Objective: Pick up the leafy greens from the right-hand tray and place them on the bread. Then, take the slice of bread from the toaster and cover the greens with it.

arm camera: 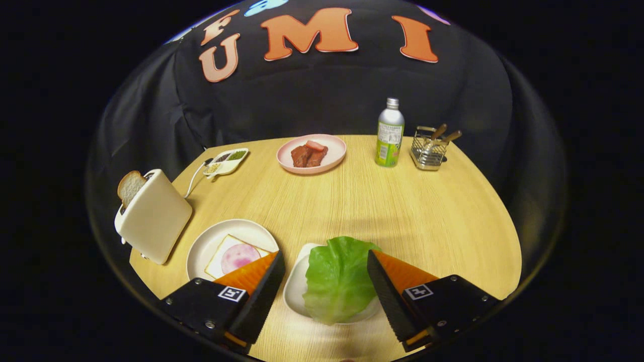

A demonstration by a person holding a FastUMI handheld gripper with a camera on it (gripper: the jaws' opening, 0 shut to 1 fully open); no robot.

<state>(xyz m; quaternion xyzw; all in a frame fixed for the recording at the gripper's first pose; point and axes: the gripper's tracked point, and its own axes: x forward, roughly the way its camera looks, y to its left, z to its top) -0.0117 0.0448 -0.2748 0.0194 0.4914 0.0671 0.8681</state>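
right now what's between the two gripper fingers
In the gripper view, the lettuce leaf on its white tray lies between the open gripper's fingers; neither finger presses on it.

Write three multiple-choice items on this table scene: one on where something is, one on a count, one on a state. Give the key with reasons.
1. Where does the lettuce leaf lie?
A. on the pink plate
B. on a white tray between the fingers
C. in the toaster

2. How many bread slices stick out of the toaster?
A. one
B. two
C. none

3. How is the gripper?
A. shut on the leaf
B. shut on nothing
C. open, a finger on each side of the leaf

Key: 1 B, the leaf covers the white tray. 2 A, a single bread slice shows. 3 C, the fingers stand wide apart.
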